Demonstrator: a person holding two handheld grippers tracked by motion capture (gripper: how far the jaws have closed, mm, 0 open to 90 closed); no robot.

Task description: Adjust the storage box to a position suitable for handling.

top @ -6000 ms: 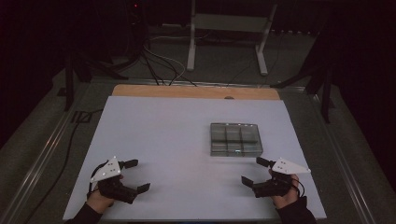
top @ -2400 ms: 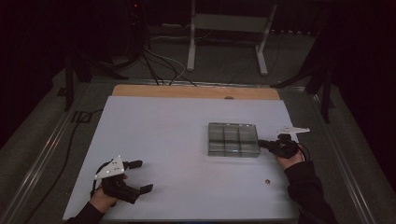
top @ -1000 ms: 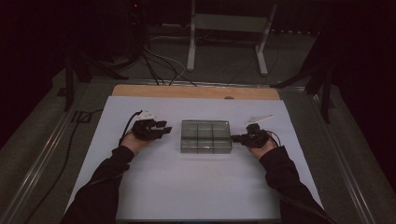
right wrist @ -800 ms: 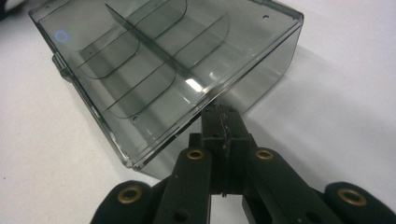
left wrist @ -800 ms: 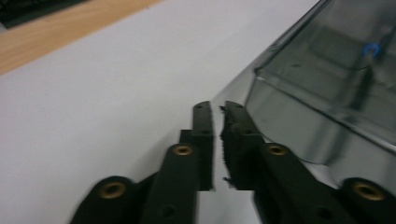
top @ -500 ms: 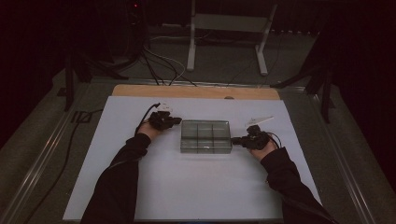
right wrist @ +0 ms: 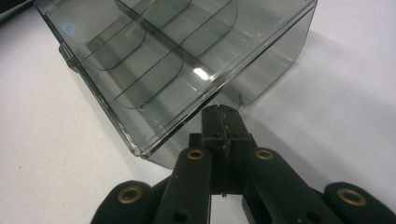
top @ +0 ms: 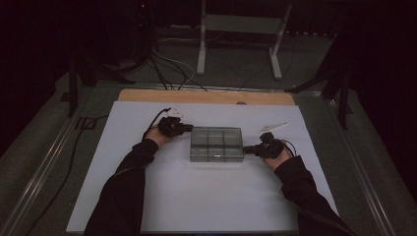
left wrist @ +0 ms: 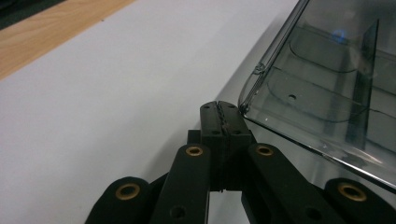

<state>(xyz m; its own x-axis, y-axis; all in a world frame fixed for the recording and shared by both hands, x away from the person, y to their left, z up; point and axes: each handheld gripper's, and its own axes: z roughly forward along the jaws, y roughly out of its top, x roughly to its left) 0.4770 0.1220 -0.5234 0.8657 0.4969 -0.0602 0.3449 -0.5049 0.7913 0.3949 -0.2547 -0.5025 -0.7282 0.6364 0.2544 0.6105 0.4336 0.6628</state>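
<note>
You are now bracketing the smoky clear plastic compartment box (top: 217,144), which has slid leftward to the middle of the white tabletop (top: 206,201). Your left hand-held gripper (top: 183,128) has come up to its 10 o'clock corner, your right hand-held gripper (top: 251,149) to its 4 o'clock corner; both are clenched empty, so you are probably nudging rather than lifting.
</note>
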